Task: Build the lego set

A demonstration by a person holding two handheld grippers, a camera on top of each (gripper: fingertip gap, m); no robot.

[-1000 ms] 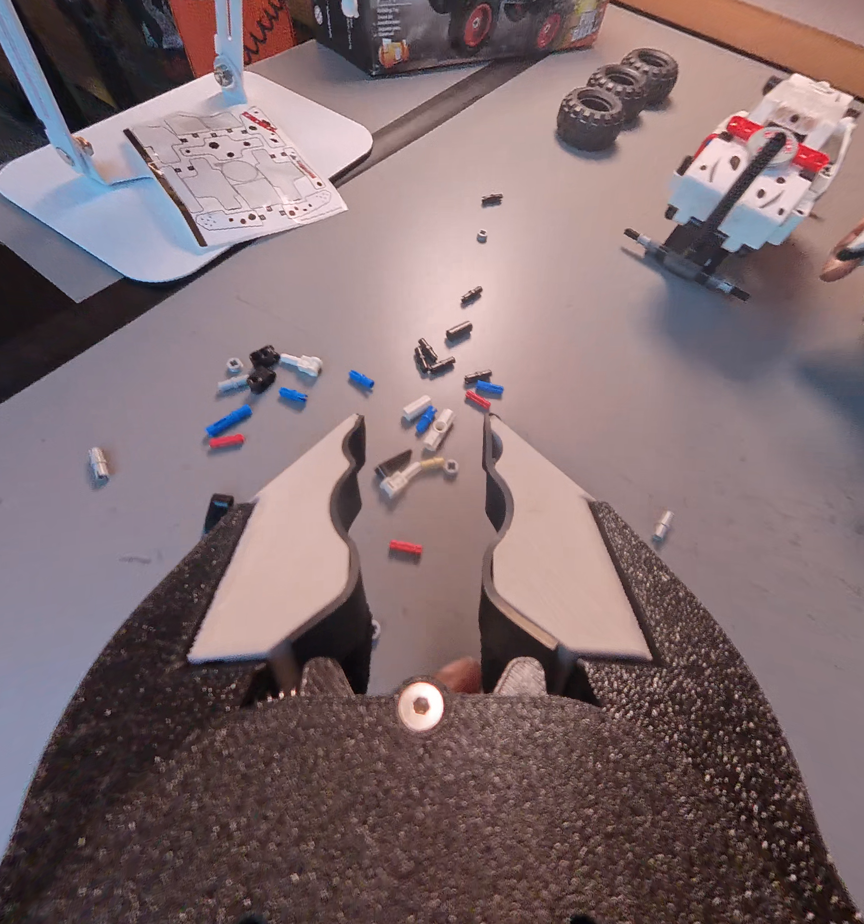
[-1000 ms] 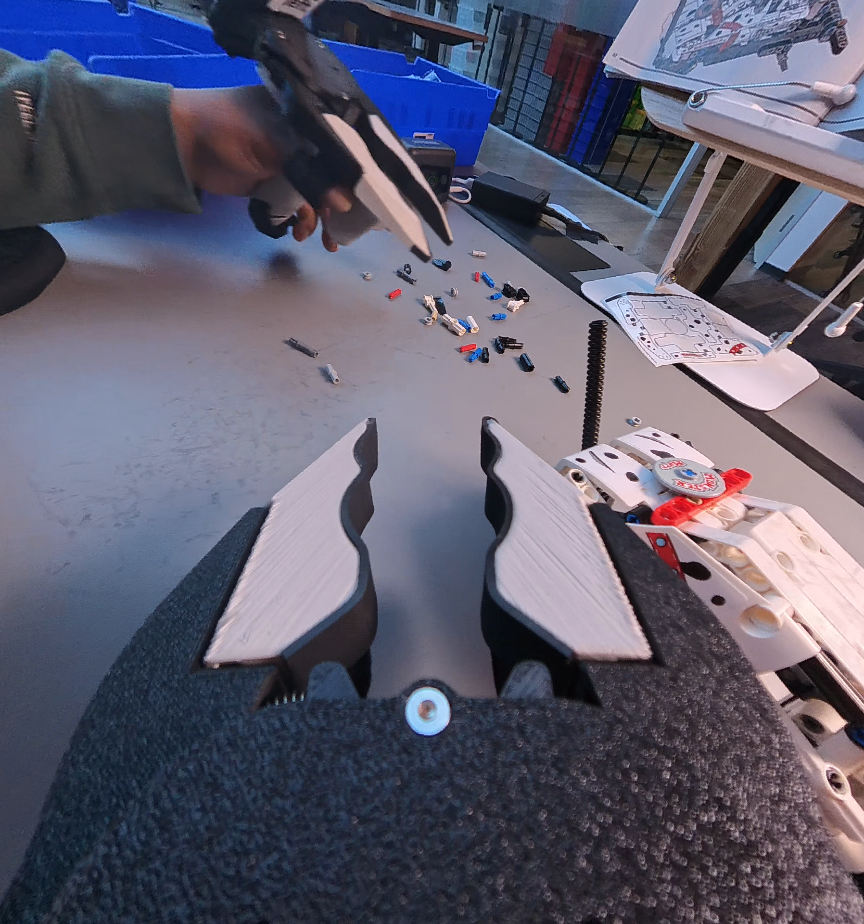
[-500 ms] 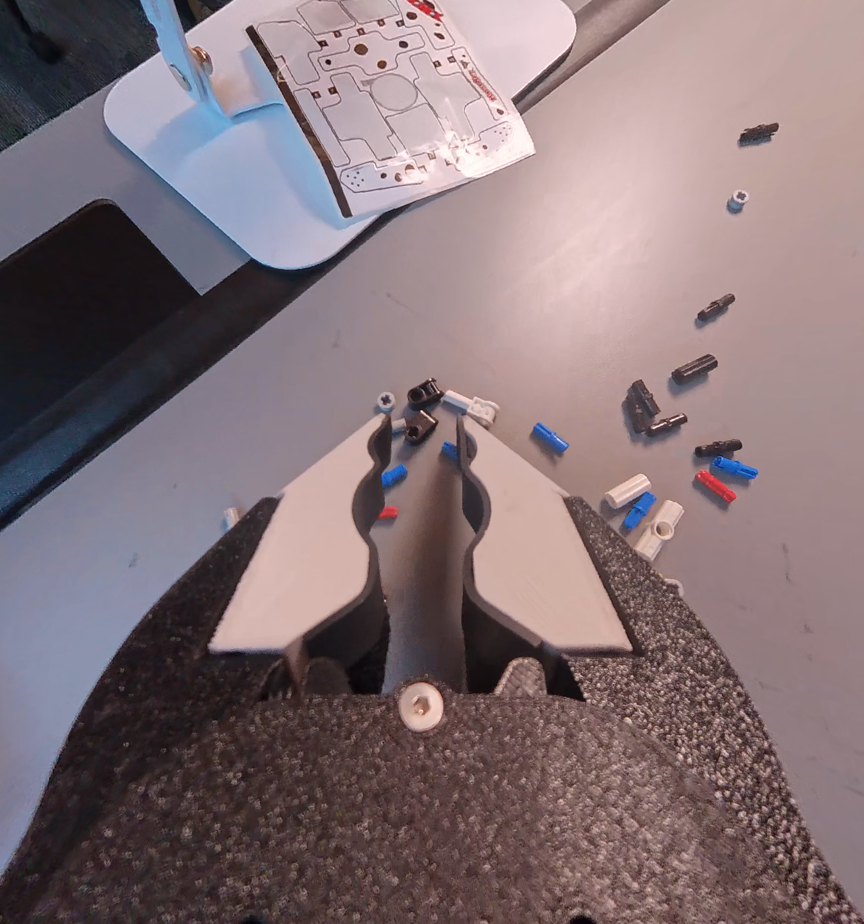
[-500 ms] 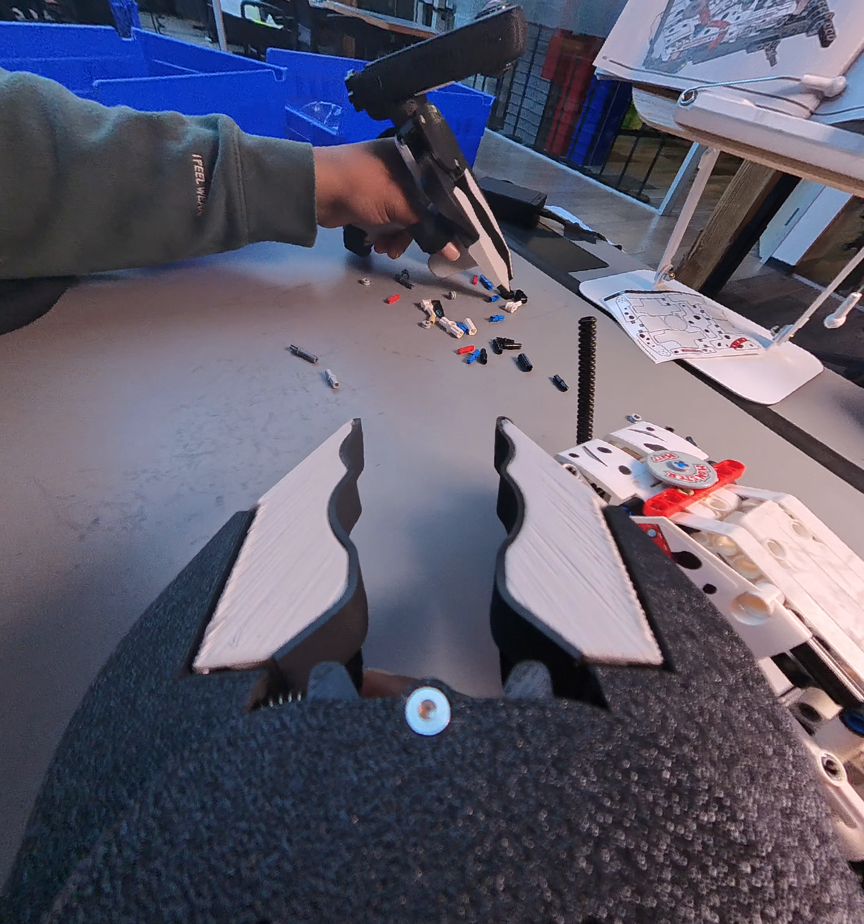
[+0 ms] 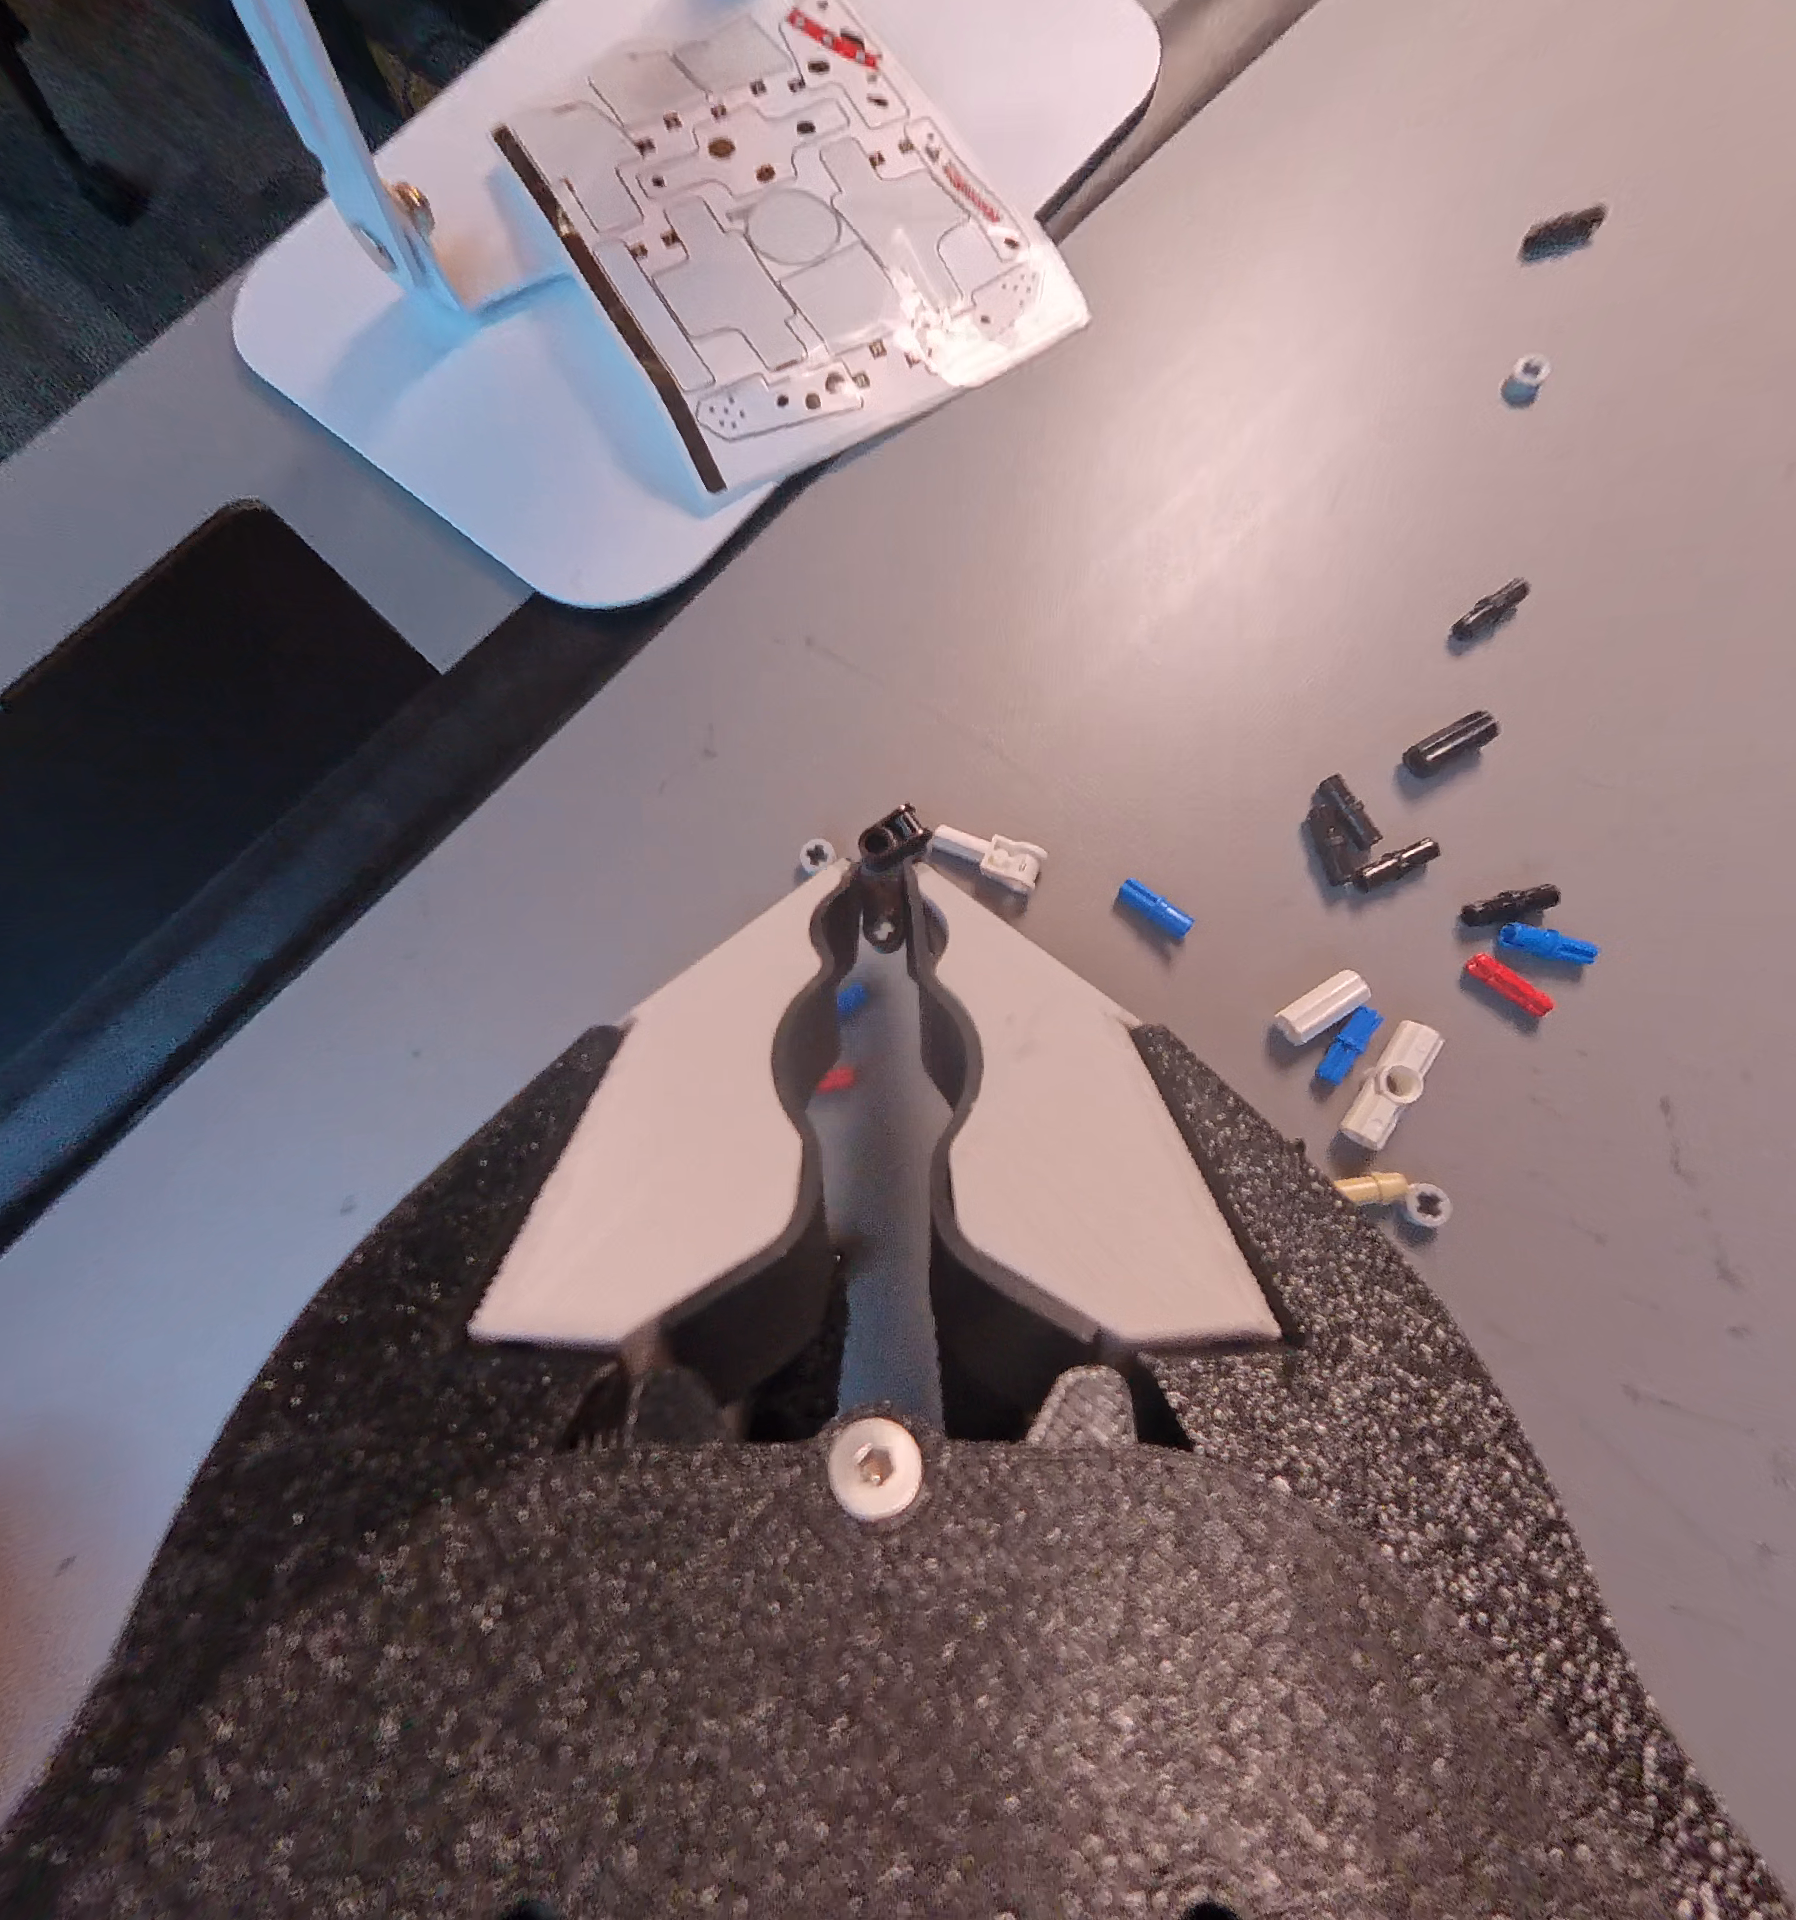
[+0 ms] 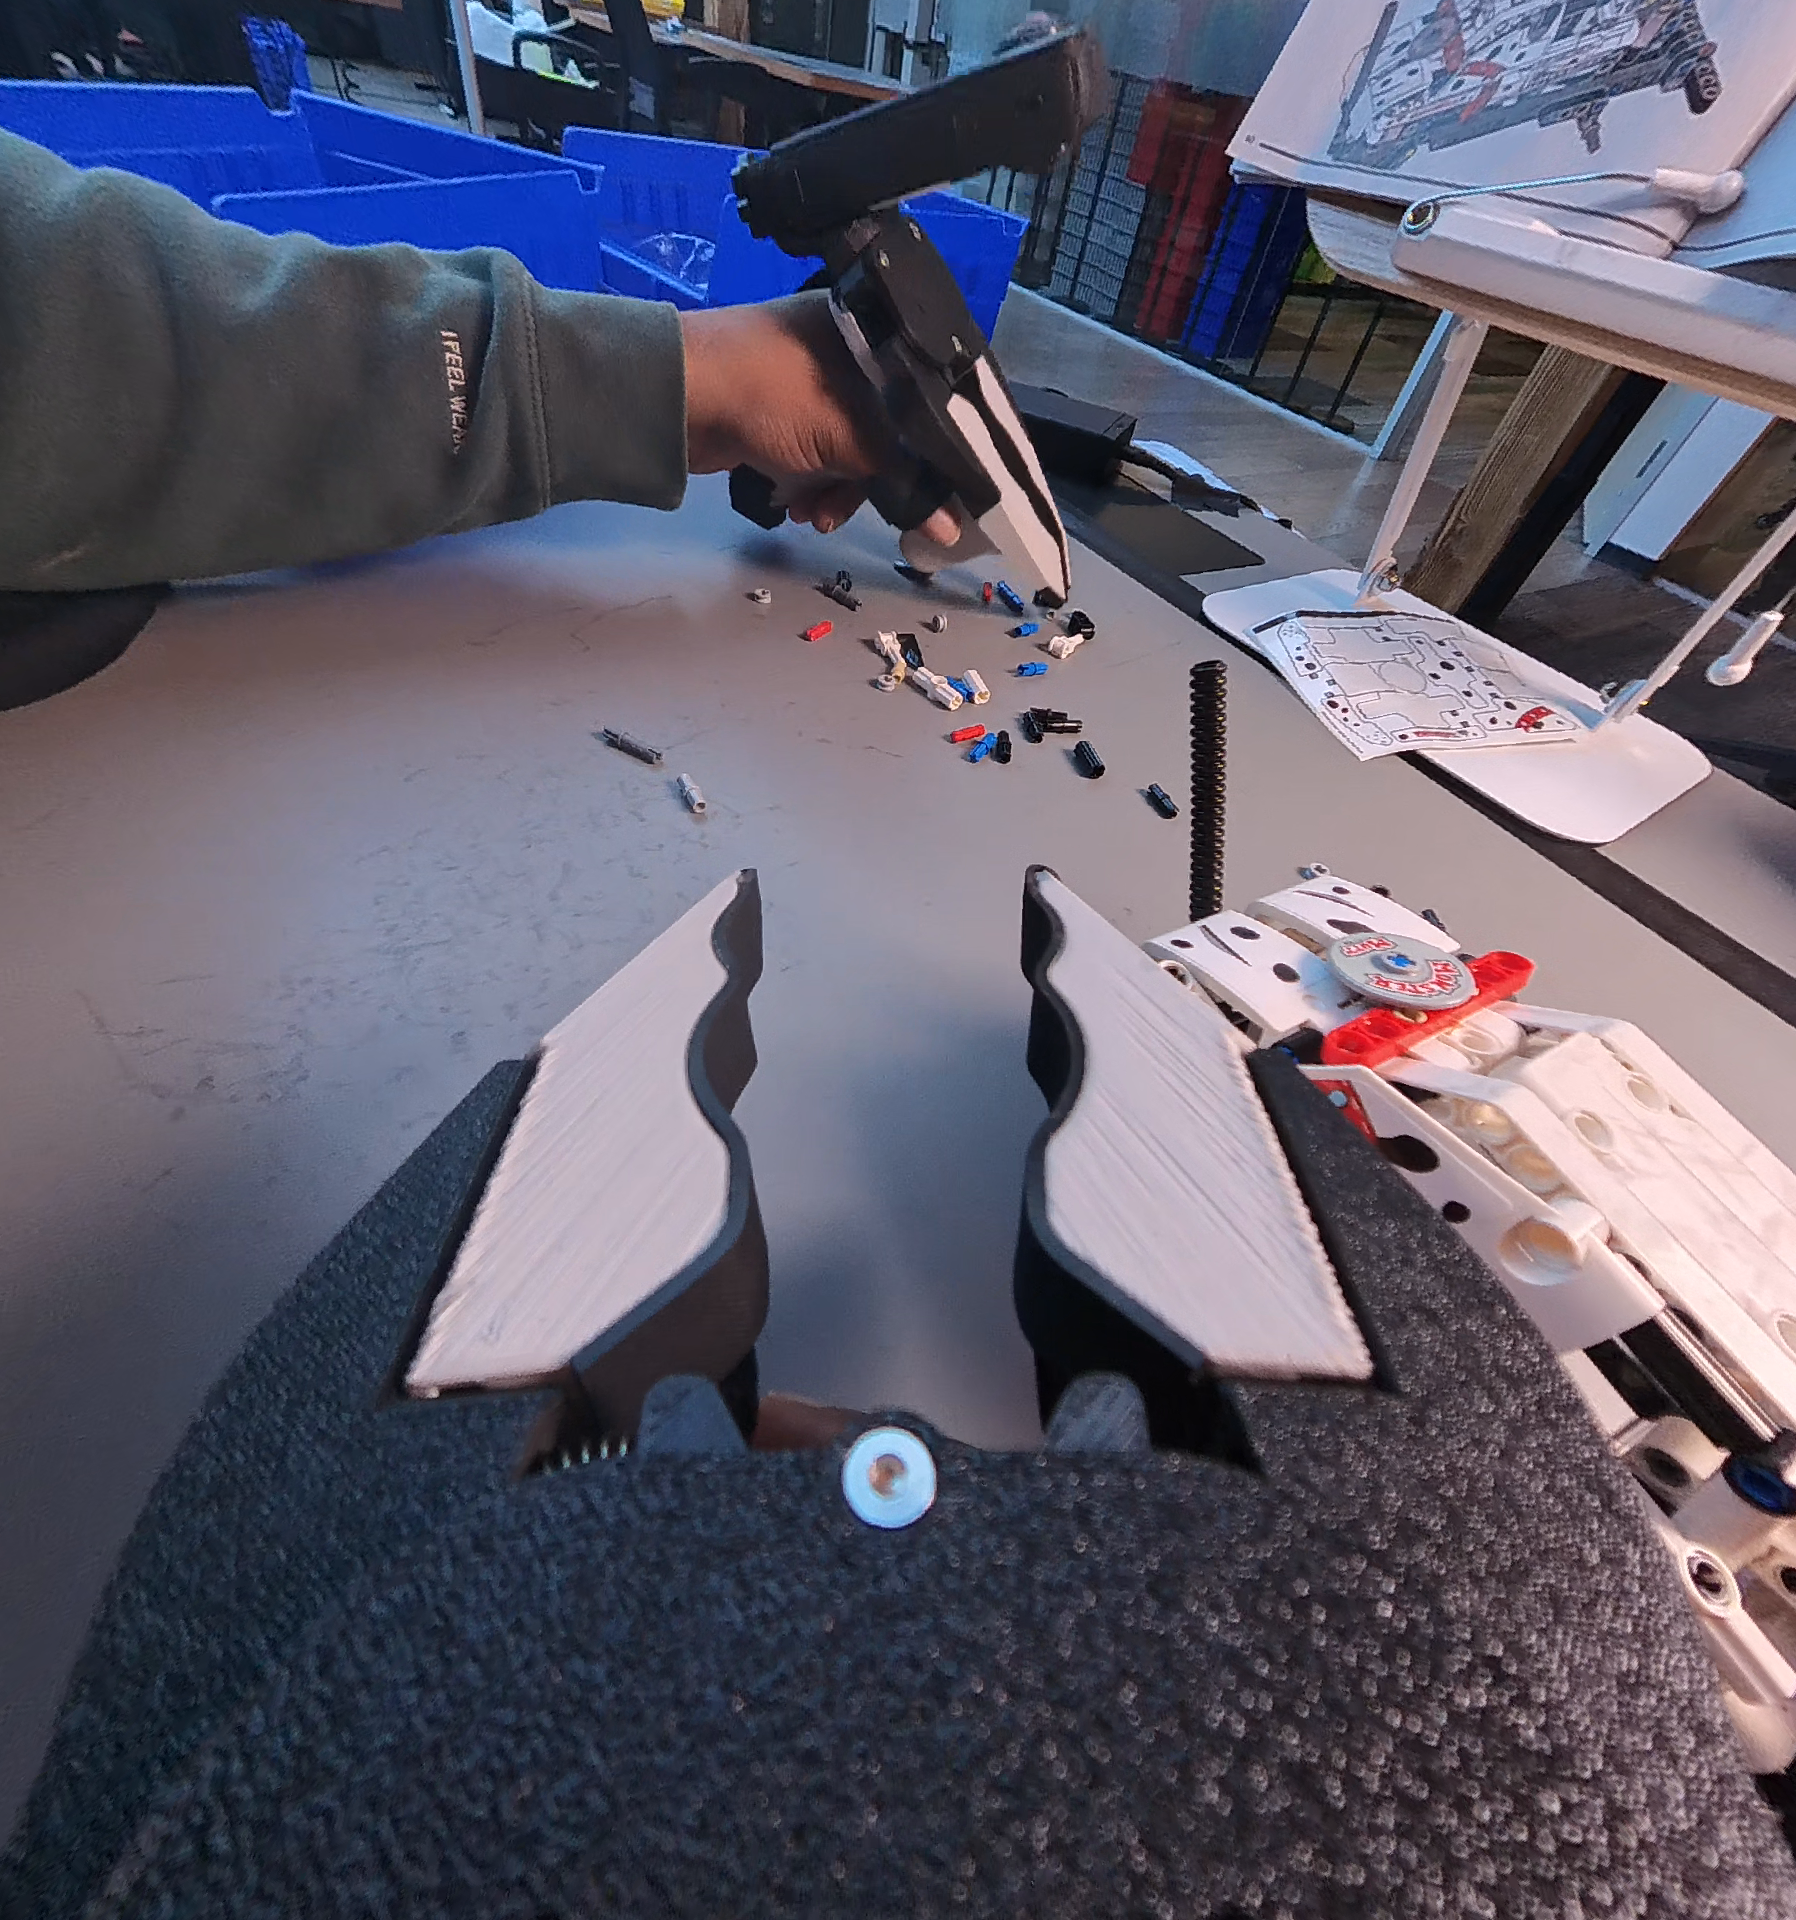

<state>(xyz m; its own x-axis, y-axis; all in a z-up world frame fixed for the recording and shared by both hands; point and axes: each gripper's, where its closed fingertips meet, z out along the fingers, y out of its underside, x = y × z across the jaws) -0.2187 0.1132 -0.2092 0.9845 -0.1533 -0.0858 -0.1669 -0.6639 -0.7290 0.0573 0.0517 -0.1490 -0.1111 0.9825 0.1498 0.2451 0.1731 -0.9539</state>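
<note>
My left gripper (image 5: 881, 883) is shut on a small black connector (image 5: 883, 923), pinched at the fingertips on the grey table (image 5: 1133, 540). A second black connector (image 5: 896, 829) and a white pin piece (image 5: 987, 852) lie just past the tips. It also shows in the right wrist view (image 6: 1048, 594), held by a hand, tips down among the loose pieces (image 6: 977, 686). My right gripper (image 6: 889, 883) is open and empty, low over the table. The white and red lego vehicle (image 6: 1496, 1143) sits just to its right.
Small blue, red, black and white pins (image 5: 1393, 966) lie scattered right of my left gripper. A sticker sheet (image 5: 811, 281) rests on a white stand base (image 5: 437, 436). A black ribbed rod (image 6: 1208, 769) stands up from the vehicle's front. Blue bins (image 6: 406, 197) stand behind the table. Spacing between my two grippers at the tips: around 30 cm. Measured from the fingertips, the black ribbed rod (image 6: 1208, 769) is 5 cm or so from the right gripper and 25 cm from the left.
My left gripper moved left to the black connectors, came down and closed on one. My right gripper opened a little wider and stayed beside the vehicle.
</note>
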